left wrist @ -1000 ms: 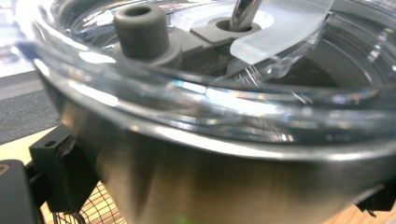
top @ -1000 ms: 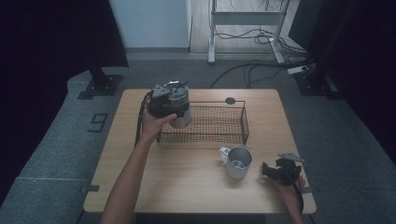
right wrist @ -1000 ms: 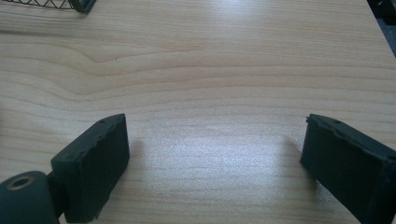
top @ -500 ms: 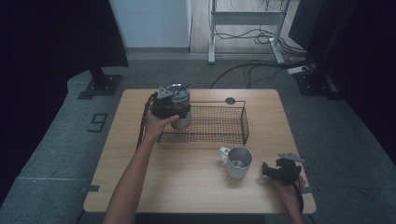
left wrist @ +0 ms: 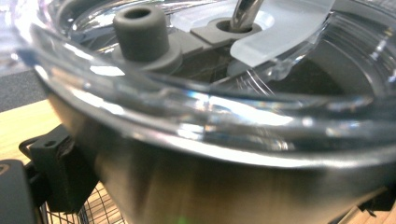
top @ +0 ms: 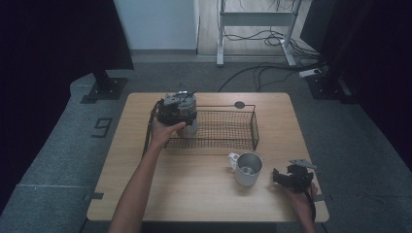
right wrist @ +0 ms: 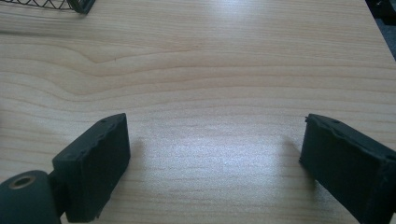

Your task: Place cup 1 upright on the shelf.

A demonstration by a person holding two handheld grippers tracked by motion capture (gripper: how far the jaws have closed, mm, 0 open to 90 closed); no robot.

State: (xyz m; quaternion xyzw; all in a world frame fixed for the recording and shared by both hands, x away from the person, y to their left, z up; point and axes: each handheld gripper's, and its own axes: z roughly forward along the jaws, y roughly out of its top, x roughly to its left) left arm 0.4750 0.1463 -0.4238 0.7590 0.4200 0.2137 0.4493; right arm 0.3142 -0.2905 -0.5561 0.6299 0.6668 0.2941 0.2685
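While right gripper (right wrist: 215,154) gapes empty, left gripper (top: 179,108) clamps tumbler (left wrist: 224,154).

Steel mug (top: 248,169) on wooden table (top: 194,194); metal stand (top: 252,19), cables (top: 272,73) on floor behind.

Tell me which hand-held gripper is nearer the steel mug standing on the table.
Right. The right hand-held gripper sits just beside the steel mug; the left hand-held gripper is farther, holding a lidded tumbler over the wire basket.
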